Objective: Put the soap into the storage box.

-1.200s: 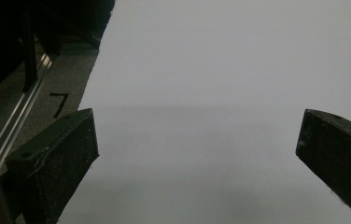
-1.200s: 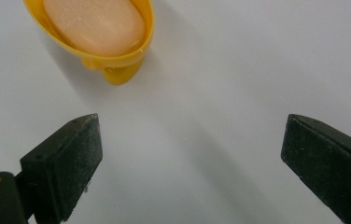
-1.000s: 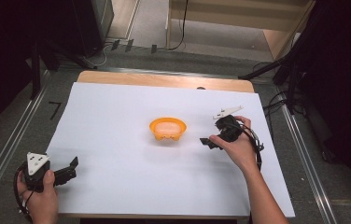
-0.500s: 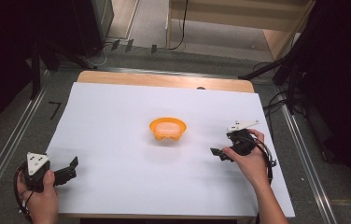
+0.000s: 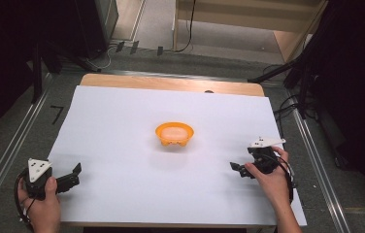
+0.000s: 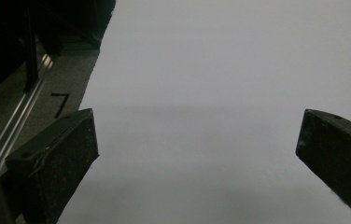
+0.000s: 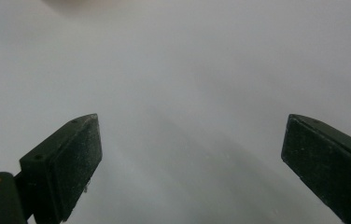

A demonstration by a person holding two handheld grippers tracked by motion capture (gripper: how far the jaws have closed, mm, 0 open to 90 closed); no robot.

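— What's sitting on the surface (image 5: 122,121) from where you stand?

— A white sheet covers nearly all of it, with a strip of bare wood along the far edge. Just above the centre of the frame there's an orange bowl (image 5: 174,134), well apart from both hands. Something pale fills its inside, but I can't tell what it is.

— Anything between the hands and that bowl?

— Plain white sheet on both sides. Off the surface, cables (image 5: 188,29) trail across the floor at the top of the frame, and metal rails (image 5: 6,155) run down the left and right sides.

— And the tools?

— The left tool (image 5: 72,175) is at the lower left, near the sheet's edge, jaws spread wide with nothing between them. The right tool (image 5: 236,169) is at the lower right, also wide open and empty, jaws pointing toward the frame's left. In its own view a faint pale-orange blur (image 7: 78,2) sits at the top edge.
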